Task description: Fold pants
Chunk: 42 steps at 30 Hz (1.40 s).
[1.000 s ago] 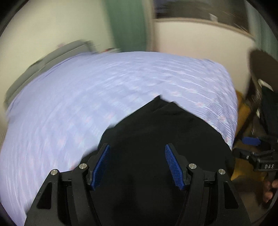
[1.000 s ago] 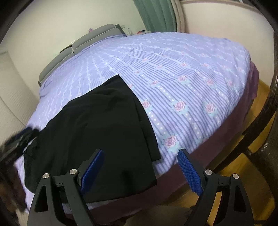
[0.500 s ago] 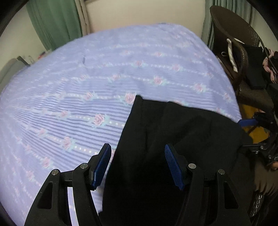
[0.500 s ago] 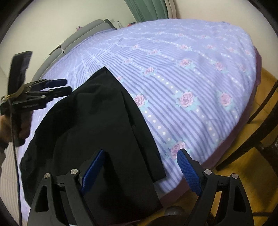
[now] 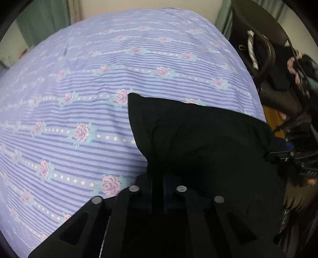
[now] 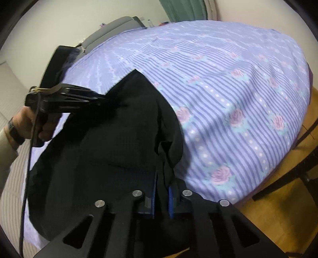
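Black pants lie on a bed with a lilac striped rose-print cover. My left gripper is shut on the pants' near edge, its pads hidden in the dark cloth. In the right wrist view the pants spread over the bed's near corner, and my right gripper is shut on a bunched fold at their right edge, blue pads pinching the cloth. The left gripper shows there at the pants' left side, held by a hand.
A dark wicker chair piled with clothes stands right of the bed. A grey headboard and green curtain are at the far end. Wooden floor lies beyond the bed's edge.
Both grippers, open half a second ago, have closed on the pants. Each moved in close to the cloth, the left at one edge and the right at the other.
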Motion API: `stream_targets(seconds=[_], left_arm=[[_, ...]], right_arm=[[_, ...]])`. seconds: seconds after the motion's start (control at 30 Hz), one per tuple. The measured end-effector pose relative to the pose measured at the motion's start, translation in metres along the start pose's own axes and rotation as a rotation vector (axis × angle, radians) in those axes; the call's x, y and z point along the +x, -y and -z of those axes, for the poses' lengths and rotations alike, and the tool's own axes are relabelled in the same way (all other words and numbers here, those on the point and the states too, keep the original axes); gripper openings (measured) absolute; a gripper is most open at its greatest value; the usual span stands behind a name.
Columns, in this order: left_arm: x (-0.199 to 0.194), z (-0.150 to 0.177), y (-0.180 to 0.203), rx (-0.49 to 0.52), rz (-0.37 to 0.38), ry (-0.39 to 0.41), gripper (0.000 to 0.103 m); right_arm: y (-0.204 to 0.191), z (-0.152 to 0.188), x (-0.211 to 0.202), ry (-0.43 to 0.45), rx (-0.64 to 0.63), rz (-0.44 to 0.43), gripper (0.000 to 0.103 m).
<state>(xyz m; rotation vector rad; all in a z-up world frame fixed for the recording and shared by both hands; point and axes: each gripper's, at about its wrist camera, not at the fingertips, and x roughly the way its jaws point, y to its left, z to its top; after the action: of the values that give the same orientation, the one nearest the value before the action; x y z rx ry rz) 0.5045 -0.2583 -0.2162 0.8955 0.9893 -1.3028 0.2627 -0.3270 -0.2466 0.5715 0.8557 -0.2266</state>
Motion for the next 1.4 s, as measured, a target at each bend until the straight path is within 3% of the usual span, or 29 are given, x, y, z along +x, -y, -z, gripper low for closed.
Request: stream_targets(seconds=[0.27,0.53,0.77,1.03,1.2,1.4], left_arm=[[-0.047,0.014,0.005,-0.005,-0.059,0.067,0.007],[-0.121,0.062,0.000,-0.061,-0.115,0.155,0.007],[-0.190,0.141,-0.001,-0.135,-0.184,0.220,0.007],[-0.259,0.263,-0.007,-0.289,-0.263,0.298,0.007],[-0.273,0.333,-0.016,-0.399,-0.282,0.334,0.007],[-0.242,0.395,-0.029,-0.551,-0.264,0.335,0.010]], right_arm=[[-0.018,-0.002,-0.025,0.059,-0.018,-0.049,0.007],[-0.070,0.002,-0.059,0.111,-0.090,-0.156,0.007],[-0.153,0.022,-0.078,0.113,-0.198,-0.287,0.007],[-0.275,0.062,-0.085,0.084,-0.374,-0.453,0.007],[-0.339,0.086,-0.072,0.055,-0.463,-0.513,0.007],[-0.386,0.117,-0.011,-0.046,-0.548,-0.504,0.007]])
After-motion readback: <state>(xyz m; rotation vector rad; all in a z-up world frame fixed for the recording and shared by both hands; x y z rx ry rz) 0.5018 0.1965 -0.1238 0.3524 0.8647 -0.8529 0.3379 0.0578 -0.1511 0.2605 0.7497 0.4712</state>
